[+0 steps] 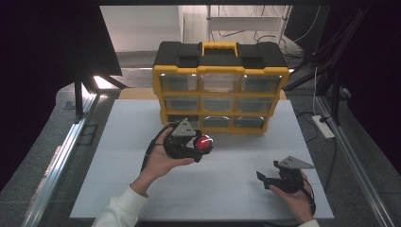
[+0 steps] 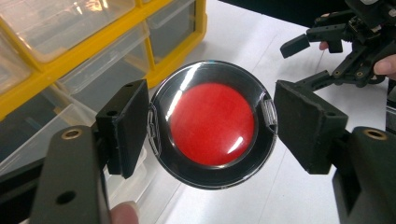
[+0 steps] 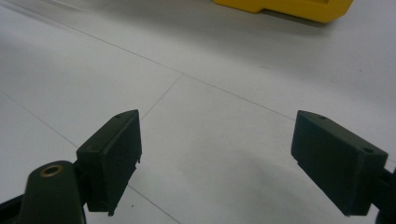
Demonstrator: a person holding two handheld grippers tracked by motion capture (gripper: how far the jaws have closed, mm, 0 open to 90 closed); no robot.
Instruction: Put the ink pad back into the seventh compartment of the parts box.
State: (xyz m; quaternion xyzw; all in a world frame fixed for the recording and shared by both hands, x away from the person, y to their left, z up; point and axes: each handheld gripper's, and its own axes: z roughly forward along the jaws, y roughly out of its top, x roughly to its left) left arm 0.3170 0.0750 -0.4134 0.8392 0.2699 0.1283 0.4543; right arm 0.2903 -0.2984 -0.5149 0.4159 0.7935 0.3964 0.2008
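Two grippers over white table (image 1: 142, 189), one per hand, forearms entering from near edge. Right gripper (image 1: 267, 178) low at near right, held in right hand (image 1: 295, 198), grey three-cornered plate on top, jaws spread wide with nothing between; in right gripper view (image 3: 215, 158) just bare white tabletop with thin seam lines between the two black pads, yellow base edge of organizer at top. Left gripper (image 1: 204, 143) farther in, left of centre, gripped by left hand (image 1: 161, 158) with white sleeve (image 1: 120, 210) behind, same grey plate on top. Pinching a round case (image 2: 212, 123): black rim, clear glossy cover, red disc inside. In left gripper view, left pad touching case edge, right pad right against a small clear tab on the opposite edge; case held off the table, flat face toward camera. Fingertip visible at bottom of that view; other gripper, jaws apart, at upper right. In high view case (image 1: 204, 142) reads as a red spot just in front of organizer's bottom row. Farthest: yellow parts organizer (image 1: 220, 87) standing upright at back centre of table, black top, yellow carry handle, three rows of three clear drawers, all pushed in. Drawer contents too unclear to tell. Dark surroundings and cables (image 1: 307, 113) beyond table's right side.
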